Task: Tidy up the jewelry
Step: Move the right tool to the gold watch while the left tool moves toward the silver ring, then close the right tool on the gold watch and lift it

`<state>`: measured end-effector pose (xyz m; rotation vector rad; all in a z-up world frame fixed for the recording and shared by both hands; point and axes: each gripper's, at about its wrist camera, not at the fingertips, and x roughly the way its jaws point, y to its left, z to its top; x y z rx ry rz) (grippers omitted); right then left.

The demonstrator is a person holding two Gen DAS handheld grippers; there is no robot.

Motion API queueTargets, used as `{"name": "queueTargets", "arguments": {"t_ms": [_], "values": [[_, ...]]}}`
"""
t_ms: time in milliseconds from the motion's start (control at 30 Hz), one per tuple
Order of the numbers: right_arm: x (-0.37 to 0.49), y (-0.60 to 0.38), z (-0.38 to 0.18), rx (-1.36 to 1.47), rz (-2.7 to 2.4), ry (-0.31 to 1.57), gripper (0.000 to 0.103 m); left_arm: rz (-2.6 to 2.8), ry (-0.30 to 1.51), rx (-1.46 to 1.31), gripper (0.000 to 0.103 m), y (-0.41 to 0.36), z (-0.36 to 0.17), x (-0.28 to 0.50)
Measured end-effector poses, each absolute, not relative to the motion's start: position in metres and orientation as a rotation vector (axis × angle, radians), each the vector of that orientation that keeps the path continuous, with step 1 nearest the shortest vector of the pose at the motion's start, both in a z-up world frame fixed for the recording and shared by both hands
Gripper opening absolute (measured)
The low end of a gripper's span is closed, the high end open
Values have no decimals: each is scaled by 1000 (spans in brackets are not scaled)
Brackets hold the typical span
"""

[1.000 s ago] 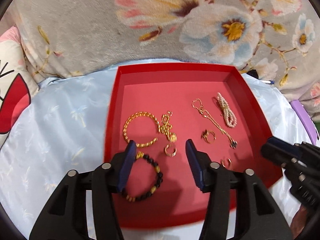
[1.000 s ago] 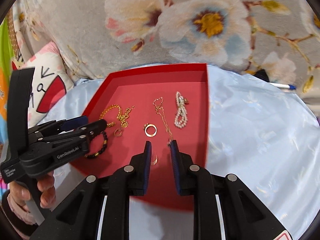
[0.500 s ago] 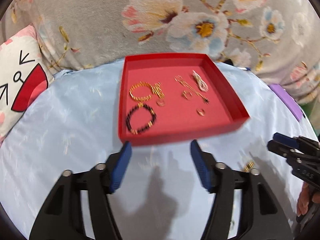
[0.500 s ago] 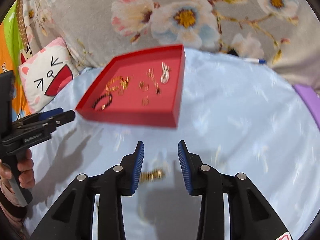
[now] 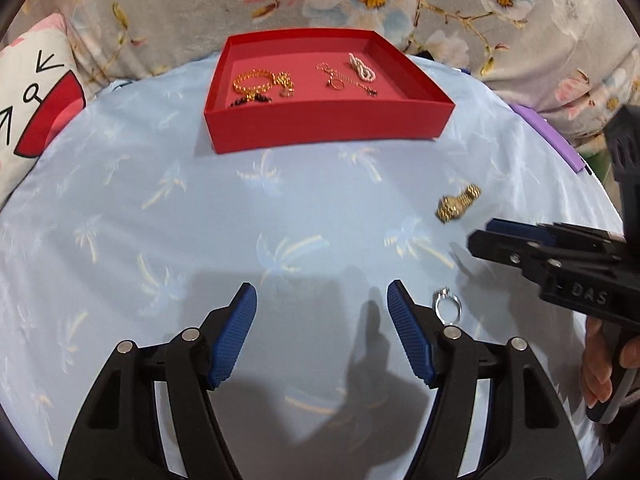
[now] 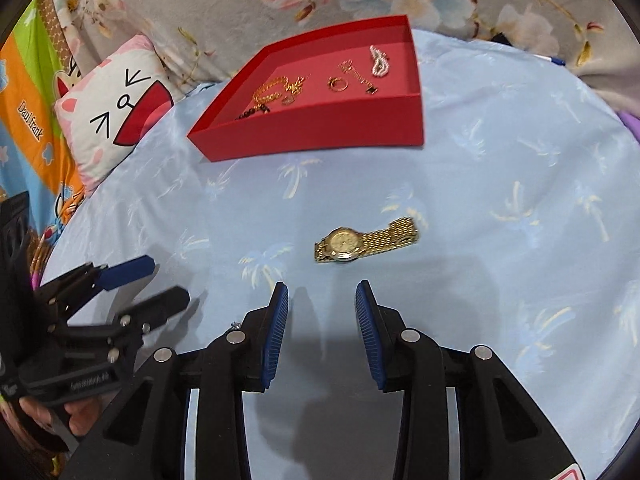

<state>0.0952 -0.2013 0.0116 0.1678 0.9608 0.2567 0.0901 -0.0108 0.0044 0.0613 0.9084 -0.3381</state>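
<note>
Nearly done: chains, rings and bracelets lie in the shallow red cardboard tray (image 5: pixel 328 124); a gold metal wristwatch (image 6: pixel 366 240) and silver ring (image 5: pixel 448 306) await on the blue cloth, left gripper (image 5: pixel 322 336) and right gripper (image 6: pixel 322 332) both empty, jaws apart.

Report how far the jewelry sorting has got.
Mostly done: bracelets, chains, rings and a pearl strand already lie in the red tray. Nothing is in hand; the left claw and right claw are both open and empty. Left on the blue cloth: the gold watch and a silver ring.
</note>
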Motion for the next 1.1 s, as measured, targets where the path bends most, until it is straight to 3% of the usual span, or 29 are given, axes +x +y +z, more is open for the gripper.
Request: {"name": "queueTargets", "arguments": {"t_ms": [567,867,1000,1100], "values": [[135,-190,11,90,134,935,36,-295,887,48,66,8,4,87],[133,-223,9,186,94,942,39,-275,903,50,66,16,-1,92],[141,-230,9,175,71,931,34,-271,908,47,67,17,-2,93],[153,-239,9,171,28,912,21,-269,908,49,67,18,-2,93]]}}
